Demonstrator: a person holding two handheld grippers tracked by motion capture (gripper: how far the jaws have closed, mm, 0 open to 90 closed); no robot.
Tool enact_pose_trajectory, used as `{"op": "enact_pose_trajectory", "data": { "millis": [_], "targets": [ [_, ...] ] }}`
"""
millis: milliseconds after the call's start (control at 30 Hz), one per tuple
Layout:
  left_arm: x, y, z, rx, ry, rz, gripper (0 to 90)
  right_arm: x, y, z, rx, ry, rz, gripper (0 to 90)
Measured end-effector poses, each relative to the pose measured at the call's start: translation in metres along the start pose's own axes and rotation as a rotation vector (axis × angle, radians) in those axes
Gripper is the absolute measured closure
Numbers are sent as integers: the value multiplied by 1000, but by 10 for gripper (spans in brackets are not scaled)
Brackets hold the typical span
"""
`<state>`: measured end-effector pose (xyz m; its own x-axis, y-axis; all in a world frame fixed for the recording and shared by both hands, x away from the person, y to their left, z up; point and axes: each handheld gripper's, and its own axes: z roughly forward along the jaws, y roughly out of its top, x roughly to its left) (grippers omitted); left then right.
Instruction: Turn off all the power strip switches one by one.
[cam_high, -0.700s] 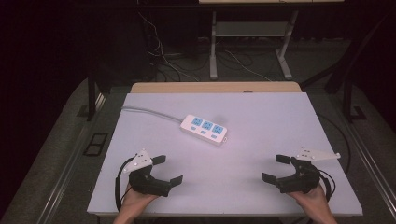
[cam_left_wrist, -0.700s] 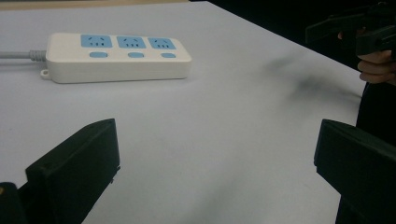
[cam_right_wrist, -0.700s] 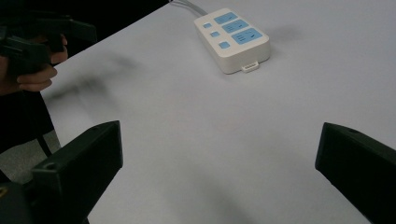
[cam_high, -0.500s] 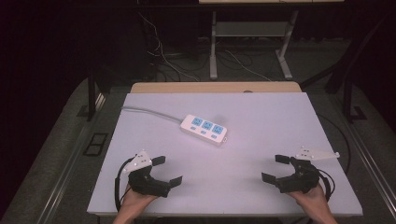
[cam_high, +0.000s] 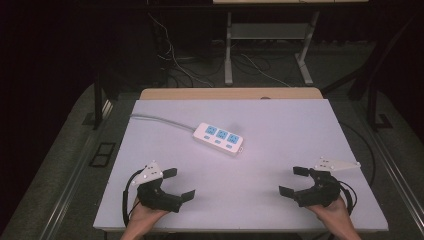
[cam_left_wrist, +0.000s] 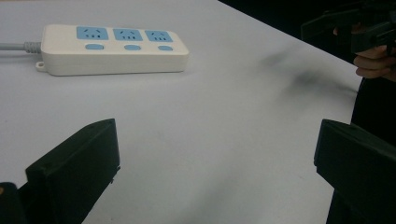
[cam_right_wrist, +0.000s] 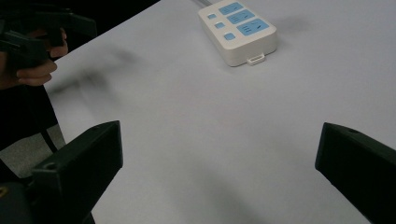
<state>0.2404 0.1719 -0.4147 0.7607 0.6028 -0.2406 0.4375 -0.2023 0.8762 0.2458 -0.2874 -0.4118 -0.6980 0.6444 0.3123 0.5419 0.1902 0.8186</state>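
Note:
A white power strip (cam_high: 219, 138) with three blue sockets lies near the middle of the pale table (cam_high: 280, 125); its grey cable (cam_high: 160, 122) runs off toward the far left. It also appears in the left gripper view (cam_left_wrist: 112, 49) and the right gripper view (cam_right_wrist: 238, 28). My left gripper (cam_high: 179, 184) rests near the front left edge, open, nothing between its jaws. My right gripper (cam_high: 294, 181) rests near the front right edge, open and empty too. Both are well short of the strip.
A wooden board (cam_high: 230, 93) borders the table's far edge. Beyond it stand a metal desk frame (cam_high: 230, 45) and loose cables (cam_high: 175, 55) on the dark floor. The other hand's gripper shows far off in each gripper view (cam_left_wrist: 369, 28) (cam_right_wrist: 32, 32).

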Motion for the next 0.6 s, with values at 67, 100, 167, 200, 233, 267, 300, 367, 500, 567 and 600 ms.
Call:
{"op": "enact_pose_trajectory", "data": {
  "millis": [67, 100, 167, 200, 233, 267, 300, 367, 500, 567, 600],
  "targets": [
    [0, 1, 0, 3, 2, -3, 0, 0, 0, 0, 3, 0, 2, 6],
    [0, 1, 0, 3, 2, -3, 0, 0, 0, 0, 4, 0, 0, 6],
    [0, 1, 0, 9, 4, -5, 0, 0, 0, 1, 8, 1, -1, 6],
    [1, 1, 0, 12, 4, -6, 0, 0, 0, 1, 11, 1, -3, 6],
    [2, 1, 0, 15, 0, -9, 0, 0, -1, 1, 13, 2, -5, 6],
    [2, 1, 0, 15, 0, -9, 0, 0, -1, 1, 14, 2, -5, 6],
    [3, 2, -1, 15, 3, -10, 0, 0, -1, 1, 14, 3, -5, 6],
    [4, 3, -1, 15, 5, -9, 0, 0, -1, 1, 15, 4, -5, 6],
    [5, 6, -1, 14, 10, -13, 0, 1, -1, 1, 17, 3, -7, 6],
    [6, 9, 0, 15, 9, -16, 0, 1, -1, 1, 19, 4, -8, 6],
    [7, 11, 0, 21, 10, -15, 0, 1, -1, 2, 21, 3, -8, 6]
  ]
}}
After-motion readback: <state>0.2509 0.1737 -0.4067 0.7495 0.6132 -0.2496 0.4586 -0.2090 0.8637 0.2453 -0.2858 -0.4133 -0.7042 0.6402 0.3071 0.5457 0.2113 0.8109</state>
